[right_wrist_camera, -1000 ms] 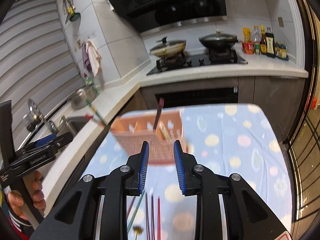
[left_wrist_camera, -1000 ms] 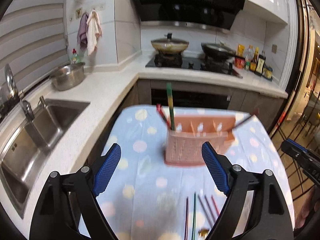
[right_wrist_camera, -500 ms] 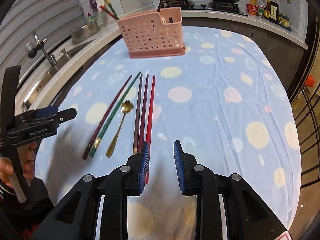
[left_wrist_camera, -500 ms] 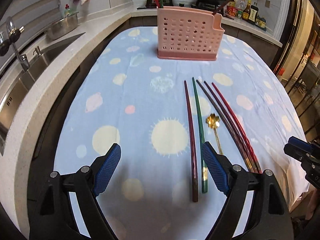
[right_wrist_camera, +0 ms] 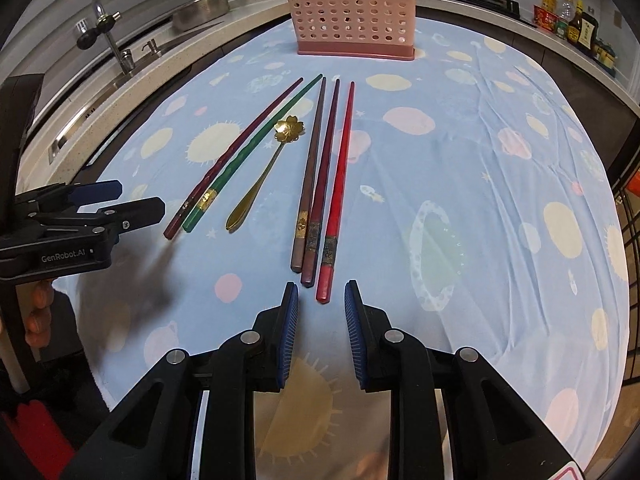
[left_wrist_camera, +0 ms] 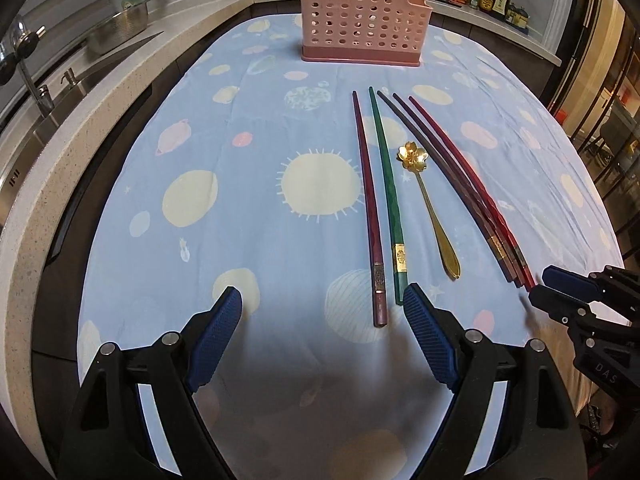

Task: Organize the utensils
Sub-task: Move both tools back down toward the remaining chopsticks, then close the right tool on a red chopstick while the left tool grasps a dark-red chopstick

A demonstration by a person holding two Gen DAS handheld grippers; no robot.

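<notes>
Counter (left_wrist_camera: 132, 216), covered in a blue planet-print cloth, is carrying everything. The pink perforated holder (right_wrist_camera: 350, 12) is standing upright at the far end, well apart from the loose utensils, with a few sticks already poking out of its top.

Chopsticks: you are looking at five, lying flat, long axes running away from you, thin tips pointing toward the holder and thick banded butts toward you. The maroon chopstick (left_wrist_camera: 366, 200) and green chopstick (left_wrist_camera: 386, 184) are lying side by side. A set of three, brown, dark red and the red chopstick (right_wrist_camera: 340, 184), is lying bunched, touching near the butts.

- Judged handling: light, stiff, lacquered, so likely slippery and prone to rolling. Take hold near the thick butt, across the axis. The bunched three probably need separating at pickup.

The gold flower spoon (left_wrist_camera: 428, 204) is lying between the two groups, bowl toward the holder, handle end toward you. Judged thin metal, light, rigid; its low flat handle is probably hard to pinch.

Left gripper (left_wrist_camera: 322, 312): jaws are standing wide, empty, the maroon butt lying between them.

Right gripper (right_wrist_camera: 321, 300): jaws are standing narrow but parted, empty, just short of the red butt.
</notes>
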